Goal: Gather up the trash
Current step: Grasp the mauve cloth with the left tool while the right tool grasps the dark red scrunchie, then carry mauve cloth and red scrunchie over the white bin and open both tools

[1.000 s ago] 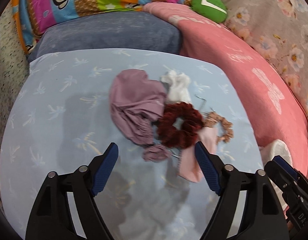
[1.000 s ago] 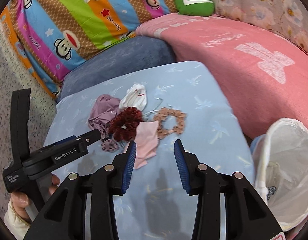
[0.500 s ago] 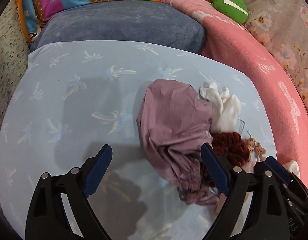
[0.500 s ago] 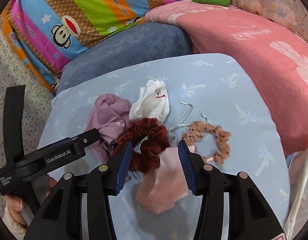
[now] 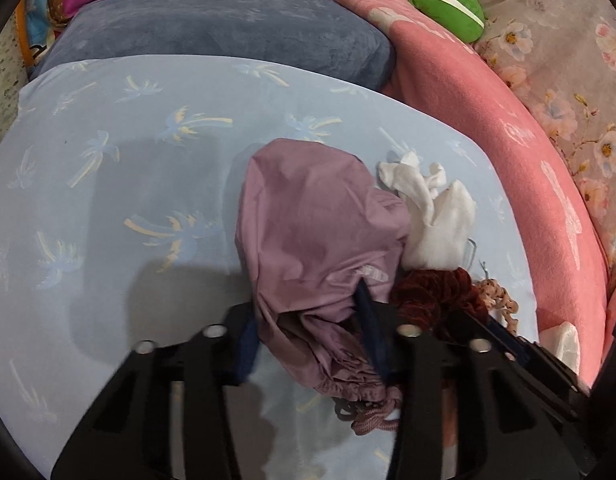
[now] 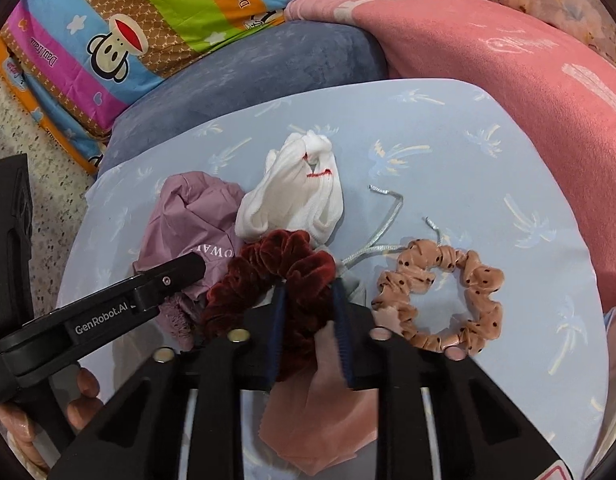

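A small pile lies on the pale blue palm-print cover [image 5: 128, 200]. In it are a crumpled mauve cloth [image 5: 316, 224], a white sock [image 6: 296, 196], a dark red velvet scrunchie [image 6: 268, 272], a pink cloth [image 6: 320, 412] and a peach dotted scrunchie [image 6: 440, 300]. My left gripper [image 5: 308, 332] has its jaws closing, and the near end of the mauve cloth is bunched between the pads. My right gripper [image 6: 310, 320] is also closing, its pads pressing on the red scrunchie with the pink cloth just under it. The left gripper's finger [image 6: 164, 280] shows from the side in the right wrist view.
A thin grey ribbon [image 6: 384, 232] trails between the sock and the peach scrunchie. A grey-blue pillow [image 5: 228, 28] and a striped monkey-print pillow [image 6: 148, 20] lie behind. A pink blanket [image 5: 508, 120] rises on the right, with a white plastic bag [image 5: 564, 340] at its foot. A hand [image 6: 80, 392] holds the left tool.
Both grippers came forward and down onto the pile. The left jaws narrowed from wide onto the mauve cloth. The right jaws narrowed onto the red scrunchie.
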`<action>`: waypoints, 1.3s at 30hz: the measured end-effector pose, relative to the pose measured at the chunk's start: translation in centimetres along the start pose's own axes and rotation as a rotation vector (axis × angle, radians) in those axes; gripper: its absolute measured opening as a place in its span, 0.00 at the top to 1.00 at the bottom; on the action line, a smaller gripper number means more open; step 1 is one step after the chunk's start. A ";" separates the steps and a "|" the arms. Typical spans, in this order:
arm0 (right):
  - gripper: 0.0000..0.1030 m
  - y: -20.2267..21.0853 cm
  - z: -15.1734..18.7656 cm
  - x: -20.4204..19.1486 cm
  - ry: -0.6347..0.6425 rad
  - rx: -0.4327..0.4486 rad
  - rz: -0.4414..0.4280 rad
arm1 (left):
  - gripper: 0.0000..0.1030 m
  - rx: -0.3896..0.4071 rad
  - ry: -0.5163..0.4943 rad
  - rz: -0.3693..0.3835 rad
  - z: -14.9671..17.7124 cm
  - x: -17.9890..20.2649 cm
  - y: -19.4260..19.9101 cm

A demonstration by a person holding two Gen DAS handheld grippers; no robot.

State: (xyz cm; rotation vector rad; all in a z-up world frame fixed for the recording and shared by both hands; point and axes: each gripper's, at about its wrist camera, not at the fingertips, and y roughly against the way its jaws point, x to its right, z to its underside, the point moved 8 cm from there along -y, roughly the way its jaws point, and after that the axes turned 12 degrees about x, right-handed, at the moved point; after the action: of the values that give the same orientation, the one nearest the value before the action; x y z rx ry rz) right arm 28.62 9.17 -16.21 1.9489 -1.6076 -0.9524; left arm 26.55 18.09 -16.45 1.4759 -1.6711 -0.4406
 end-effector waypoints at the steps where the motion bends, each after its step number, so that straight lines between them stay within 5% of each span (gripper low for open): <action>1: 0.86 0.2 0.0 -0.1 0.002 0.004 -0.001 | 0.79 -0.004 0.001 0.010 0.1 0.1 0.2; 4: 0.88 1.2 -0.2 -0.5 0.003 0.022 -0.009 | 0.89 0.003 -0.007 0.025 0.0 0.7 0.8; 20: 0.88 11.5 -3.5 -0.4 -0.034 0.192 -0.058 | 0.90 0.129 -0.070 0.060 -1.6 5.7 7.8; 39: 0.88 25.6 -4.1 10.7 -0.146 0.393 0.040 | 0.90 0.171 -0.278 0.194 2.2 19.2 12.0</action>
State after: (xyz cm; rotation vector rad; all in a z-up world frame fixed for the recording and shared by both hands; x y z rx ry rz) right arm 15.50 -7.41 2.20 2.1277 -2.0361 -0.8257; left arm 18.10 2.56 -2.17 1.4038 -2.0958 -0.4190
